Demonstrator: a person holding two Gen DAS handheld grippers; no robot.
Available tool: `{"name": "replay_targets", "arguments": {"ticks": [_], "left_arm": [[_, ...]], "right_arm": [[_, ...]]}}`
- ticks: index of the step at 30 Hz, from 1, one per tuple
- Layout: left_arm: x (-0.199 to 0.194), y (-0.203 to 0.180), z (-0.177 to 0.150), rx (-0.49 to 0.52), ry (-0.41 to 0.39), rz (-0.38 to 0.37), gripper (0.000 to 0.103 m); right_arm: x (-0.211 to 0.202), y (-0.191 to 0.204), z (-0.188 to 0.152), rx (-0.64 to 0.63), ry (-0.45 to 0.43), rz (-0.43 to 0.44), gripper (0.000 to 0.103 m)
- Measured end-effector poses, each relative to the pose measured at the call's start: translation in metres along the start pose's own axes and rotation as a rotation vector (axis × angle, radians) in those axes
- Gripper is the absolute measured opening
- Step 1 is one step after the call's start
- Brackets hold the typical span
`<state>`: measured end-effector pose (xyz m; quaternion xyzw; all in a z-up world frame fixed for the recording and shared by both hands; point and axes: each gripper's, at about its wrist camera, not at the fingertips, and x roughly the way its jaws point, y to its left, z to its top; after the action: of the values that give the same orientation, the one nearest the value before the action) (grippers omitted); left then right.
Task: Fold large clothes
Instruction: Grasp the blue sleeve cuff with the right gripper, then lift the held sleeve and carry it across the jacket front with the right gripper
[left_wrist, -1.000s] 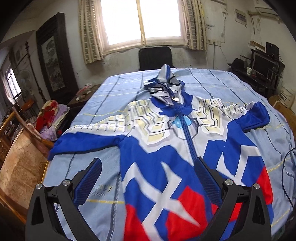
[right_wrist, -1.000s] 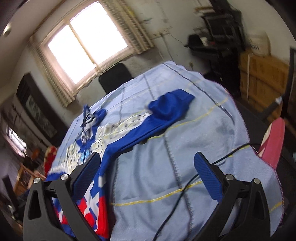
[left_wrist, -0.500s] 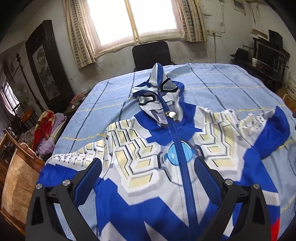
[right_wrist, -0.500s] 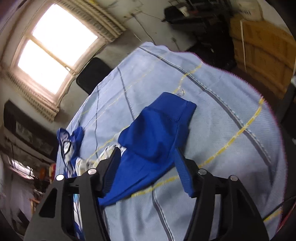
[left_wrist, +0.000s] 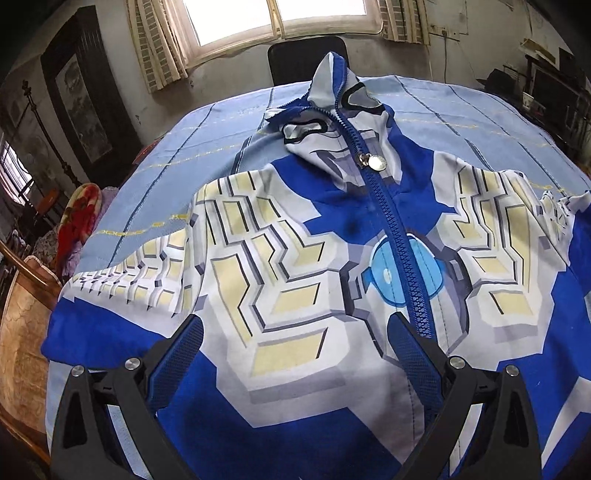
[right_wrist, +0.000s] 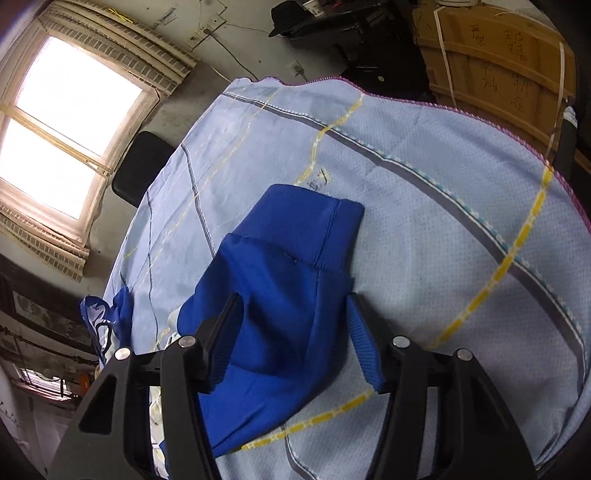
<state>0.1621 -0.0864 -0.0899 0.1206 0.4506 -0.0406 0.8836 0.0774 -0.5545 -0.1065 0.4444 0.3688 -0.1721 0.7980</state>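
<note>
The hooded jacket (left_wrist: 332, 280) is lying zip-side up, spread flat on the blue checked cloth (right_wrist: 443, 206) that is covering the table, its hood pointing toward the window (left_wrist: 273, 18) and its body running back toward the person. Its right sleeve (right_wrist: 280, 280) is stretching out sideways from the body, long axis running away across the cloth, and ending in a ribbed cuff (right_wrist: 332, 236) that is resting flat on the cloth, well inside the table's edge.

That sleeve is lying directly under the right gripper (right_wrist: 295, 332), which is pointing along the sleeve toward the cuff. Its jaws have just been closing from wide to about half-way, and they are now straddling the sleeve just short of the cuff; the pads do not look to be pinching the fabric yet, so I judge the sleeve unheld.

The left gripper (left_wrist: 295, 350) is hanging wide and empty over the chest panel, just left of the zip (left_wrist: 388, 221), with the left sleeve (left_wrist: 110, 317) lying off to its left. The right hand is therefore the nearer one for a first sleeve fold inward across the chest.
</note>
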Motion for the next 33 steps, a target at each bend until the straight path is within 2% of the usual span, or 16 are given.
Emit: {"name": "replay_targets", "arguments": {"ticks": [1, 2, 3, 5, 8, 11, 14, 15, 17, 20, 22, 24, 25, 28, 30, 33], "left_arm": [[0.001, 0.001, 0.0, -0.004, 0.003, 0.0, 0.1], [0.002, 0.003, 0.001, -0.006, 0.003, 0.006, 0.1], [0.001, 0.002, 0.0, -0.007, 0.001, 0.017, 0.1], [-0.001, 0.005, 0.0, -0.009, -0.011, 0.043, 0.1], [-0.008, 0.013, 0.001, -0.032, -0.038, 0.078, 0.1], [-0.01, 0.022, 0.004, -0.07, -0.031, 0.067, 0.1], [-0.007, 0.023, 0.003, -0.072, -0.009, 0.049, 0.1], [-0.007, 0.021, 0.002, -0.066, -0.01, 0.055, 0.1], [-0.008, 0.02, 0.0, -0.052, -0.022, 0.083, 0.1], [-0.01, 0.022, -0.001, -0.055, -0.032, 0.104, 0.1], [-0.008, 0.025, 0.0, -0.065, -0.023, 0.094, 0.1], [-0.006, 0.024, -0.001, -0.061, -0.015, 0.098, 0.1], [-0.004, 0.024, -0.001, -0.056, -0.011, 0.103, 0.1], [-0.001, 0.022, 0.0, -0.045, -0.009, 0.116, 0.1], [0.003, 0.023, 0.001, -0.042, -0.004, 0.129, 0.1], [0.013, 0.028, 0.001, -0.057, 0.026, 0.153, 0.099]], "right_arm": [[0.001, 0.002, 0.0, -0.013, -0.004, -0.019, 0.049], [0.003, 0.005, -0.001, -0.032, 0.001, -0.027, 0.024], [0.003, 0.007, -0.002, -0.05, 0.009, -0.019, 0.012], [-0.012, 0.01, -0.007, -0.082, -0.045, -0.028, 0.01], [-0.059, 0.01, -0.025, -0.12, -0.171, -0.063, 0.01], [-0.085, -0.003, -0.046, -0.09, -0.174, -0.104, 0.01], [-0.076, -0.014, -0.059, -0.087, -0.116, -0.145, 0.021], [-0.074, -0.019, -0.06, -0.064, -0.102, -0.128, 0.043], [-0.075, -0.032, -0.06, 0.014, -0.11, -0.073, 0.077], [-0.079, -0.04, -0.057, 0.07, -0.164, -0.047, 0.078], [-0.078, -0.047, -0.052, 0.101, -0.179, -0.035, 0.071], [-0.067, -0.054, -0.049, 0.136, -0.138, -0.018, 0.051], [-0.063, -0.058, -0.048, 0.152, -0.114, -0.016, 0.048], [-0.059, -0.05, -0.048, 0.142, -0.143, -0.042, 0.046], [-0.056, -0.045, -0.047, 0.127, -0.149, -0.069, 0.022], [-0.075, -0.042, -0.053, 0.127, -0.249, -0.053, 0.019]]}}
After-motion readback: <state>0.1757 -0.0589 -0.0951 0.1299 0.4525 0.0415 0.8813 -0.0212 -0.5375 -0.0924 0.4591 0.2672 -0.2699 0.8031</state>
